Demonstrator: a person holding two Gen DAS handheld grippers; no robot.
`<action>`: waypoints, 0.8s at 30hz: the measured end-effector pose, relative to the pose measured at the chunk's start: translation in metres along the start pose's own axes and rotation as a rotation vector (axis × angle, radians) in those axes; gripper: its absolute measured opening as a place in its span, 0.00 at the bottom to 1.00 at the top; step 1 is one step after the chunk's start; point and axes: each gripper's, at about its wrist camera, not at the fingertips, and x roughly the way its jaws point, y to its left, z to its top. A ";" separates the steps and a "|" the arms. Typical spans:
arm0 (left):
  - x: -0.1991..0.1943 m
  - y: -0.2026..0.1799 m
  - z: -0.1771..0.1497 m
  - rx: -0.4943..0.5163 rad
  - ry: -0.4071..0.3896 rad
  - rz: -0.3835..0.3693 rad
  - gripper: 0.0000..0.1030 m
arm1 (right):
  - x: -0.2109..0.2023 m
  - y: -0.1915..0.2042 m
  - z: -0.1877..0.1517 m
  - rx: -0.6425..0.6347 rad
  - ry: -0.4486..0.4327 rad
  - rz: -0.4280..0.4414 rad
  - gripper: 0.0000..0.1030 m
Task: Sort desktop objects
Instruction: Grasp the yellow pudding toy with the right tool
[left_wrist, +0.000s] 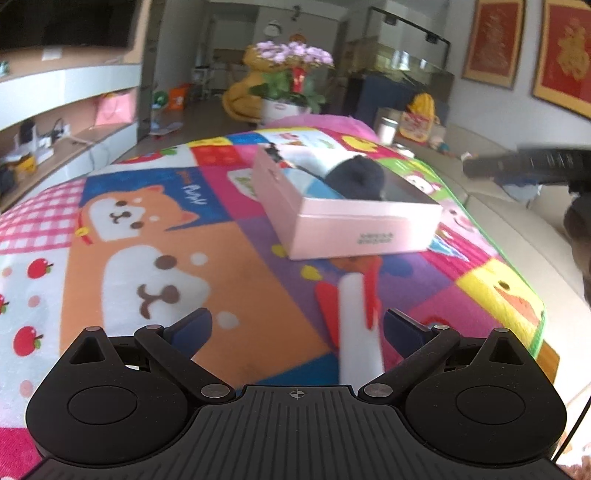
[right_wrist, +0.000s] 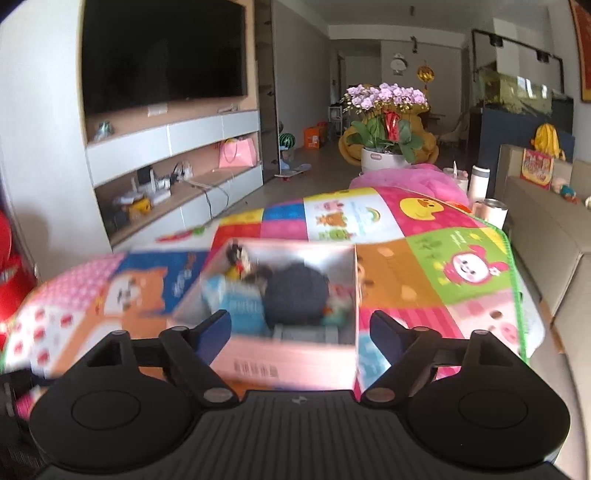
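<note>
A pink box (left_wrist: 354, 229) stands on the colourful cartoon blanket (left_wrist: 155, 236), holding a dark round object (left_wrist: 356, 181), a light blue item and small toys. A white tube-like object (left_wrist: 358, 325) lies on the blanket just ahead of my left gripper (left_wrist: 297, 328), which is open and empty. In the right wrist view the same box (right_wrist: 295, 354) sits right in front of my right gripper (right_wrist: 299, 328), which is open and empty, with the dark round object (right_wrist: 295, 291) and blue item (right_wrist: 240, 306) inside. The other gripper's dark body (left_wrist: 535, 162) shows at the right.
A flower pot with purple orchids (right_wrist: 384, 122) stands beyond the table. A pink cloth (right_wrist: 406, 177) lies at the far end. Metal cups (right_wrist: 491, 210) stand at the far right corner. A beige sofa (right_wrist: 546, 251) runs along the right. A TV unit (right_wrist: 166, 147) is at the left.
</note>
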 end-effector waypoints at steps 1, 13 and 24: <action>-0.001 -0.003 -0.002 0.010 0.004 -0.002 0.99 | -0.004 0.001 -0.008 -0.015 0.004 0.003 0.84; -0.002 -0.024 -0.021 0.177 0.088 0.026 0.99 | -0.018 0.043 -0.092 -0.051 0.143 0.212 0.93; -0.003 -0.010 -0.023 0.162 0.103 0.108 1.00 | -0.002 0.073 -0.118 -0.122 0.241 0.227 0.93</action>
